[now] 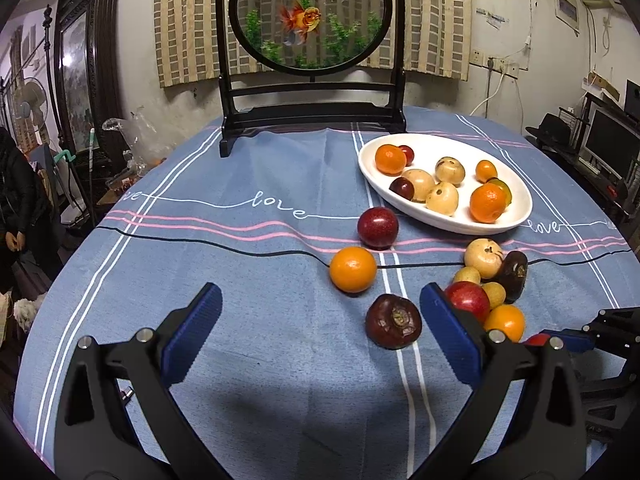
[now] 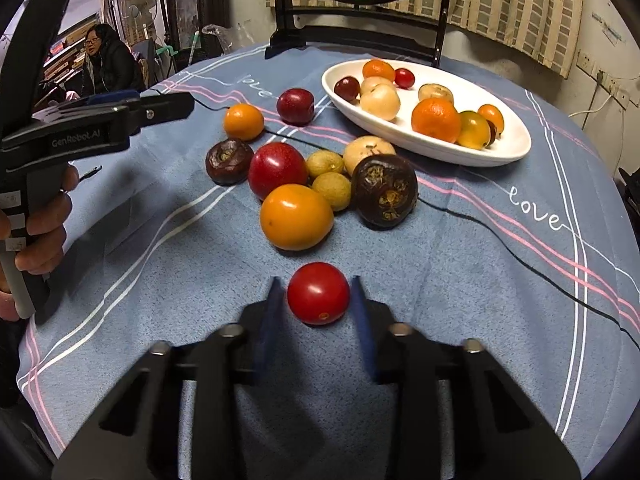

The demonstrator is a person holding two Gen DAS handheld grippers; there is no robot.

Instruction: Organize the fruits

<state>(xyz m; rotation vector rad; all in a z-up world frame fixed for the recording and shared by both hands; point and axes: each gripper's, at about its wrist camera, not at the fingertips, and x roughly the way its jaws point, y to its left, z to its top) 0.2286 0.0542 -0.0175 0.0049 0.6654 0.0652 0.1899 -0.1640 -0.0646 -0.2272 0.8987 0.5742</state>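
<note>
A goldfish screen (image 1: 310, 20) stands on the blue tablecloth (image 1: 240, 264).

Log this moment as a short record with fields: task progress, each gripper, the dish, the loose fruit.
progress: partly done, fruit both in the dish and on the cloth
right gripper: open, fingers either side of a small red tomato, gaps visible
left gripper: open, holding nothing
dish: white oval dish at the far right, holding oranges, pale and dark fruits
loose fruit: cluster on the blue tablecloth, including a large dark fruit
</note>
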